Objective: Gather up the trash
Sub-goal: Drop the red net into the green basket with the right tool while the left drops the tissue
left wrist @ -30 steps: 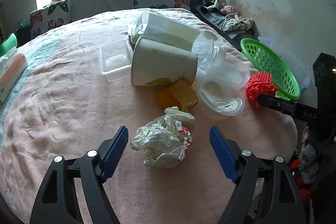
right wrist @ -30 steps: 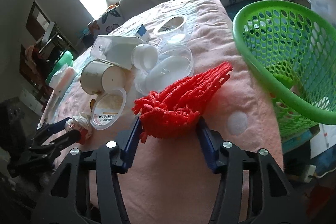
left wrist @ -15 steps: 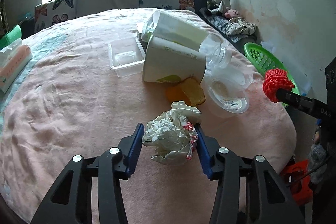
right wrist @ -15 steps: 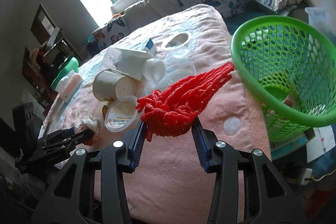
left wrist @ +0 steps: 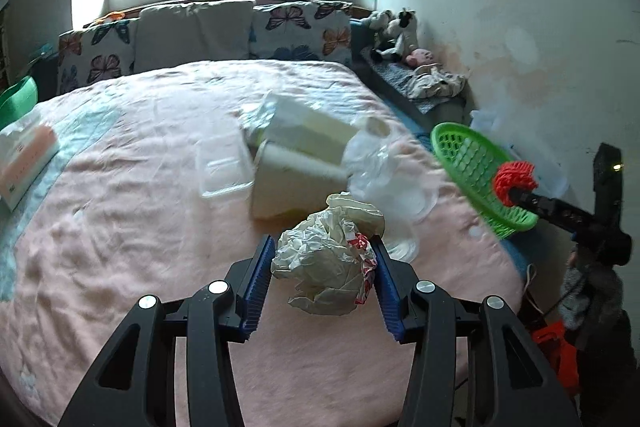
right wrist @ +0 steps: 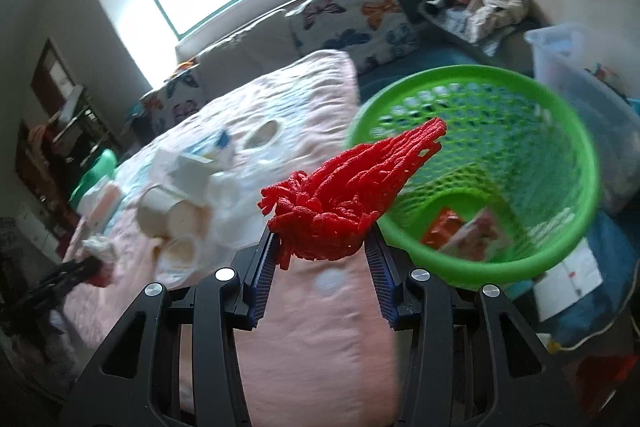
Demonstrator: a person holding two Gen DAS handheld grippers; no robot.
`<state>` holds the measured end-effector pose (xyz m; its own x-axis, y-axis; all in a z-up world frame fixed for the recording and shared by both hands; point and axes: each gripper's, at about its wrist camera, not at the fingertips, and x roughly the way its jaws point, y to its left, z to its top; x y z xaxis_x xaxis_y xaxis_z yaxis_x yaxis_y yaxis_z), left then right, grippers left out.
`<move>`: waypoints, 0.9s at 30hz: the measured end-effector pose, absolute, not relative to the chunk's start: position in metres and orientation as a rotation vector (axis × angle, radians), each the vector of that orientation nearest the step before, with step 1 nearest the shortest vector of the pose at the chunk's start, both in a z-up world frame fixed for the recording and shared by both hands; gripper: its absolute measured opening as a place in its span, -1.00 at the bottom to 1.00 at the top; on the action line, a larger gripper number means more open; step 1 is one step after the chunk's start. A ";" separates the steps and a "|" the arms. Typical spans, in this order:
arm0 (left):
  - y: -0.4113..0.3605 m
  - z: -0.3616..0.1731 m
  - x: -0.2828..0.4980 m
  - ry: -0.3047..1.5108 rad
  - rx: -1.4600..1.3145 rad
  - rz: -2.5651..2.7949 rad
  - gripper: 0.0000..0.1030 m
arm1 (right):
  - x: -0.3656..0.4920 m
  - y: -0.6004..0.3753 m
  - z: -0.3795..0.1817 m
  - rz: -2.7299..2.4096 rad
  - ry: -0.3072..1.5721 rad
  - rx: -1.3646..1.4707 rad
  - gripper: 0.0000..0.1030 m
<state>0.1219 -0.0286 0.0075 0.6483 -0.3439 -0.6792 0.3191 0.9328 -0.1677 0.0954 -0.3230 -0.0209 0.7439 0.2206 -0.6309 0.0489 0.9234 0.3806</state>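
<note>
The left gripper (left wrist: 322, 269) is clamped on a crumpled white paper wad with red print (left wrist: 330, 261), held above the pink bedspread (left wrist: 120, 227). The right gripper (right wrist: 320, 251) pinches a bright red foam fruit net (right wrist: 352, 187) whose tip reaches over the rim of the round green perforated plastic basket (right wrist: 560, 131), which holds an orange wrapper and a pale packet (right wrist: 464, 231). Farther out on the bed lie a tipped white paper cup (left wrist: 292, 183), a clear rectangular plastic tub (left wrist: 224, 167) and a white carton (left wrist: 308, 133).
</note>
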 end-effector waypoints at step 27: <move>-0.216 0.035 0.190 0.773 0.157 -0.629 -0.10 | 0.077 -0.401 -0.044 -0.060 0.740 0.448 0.37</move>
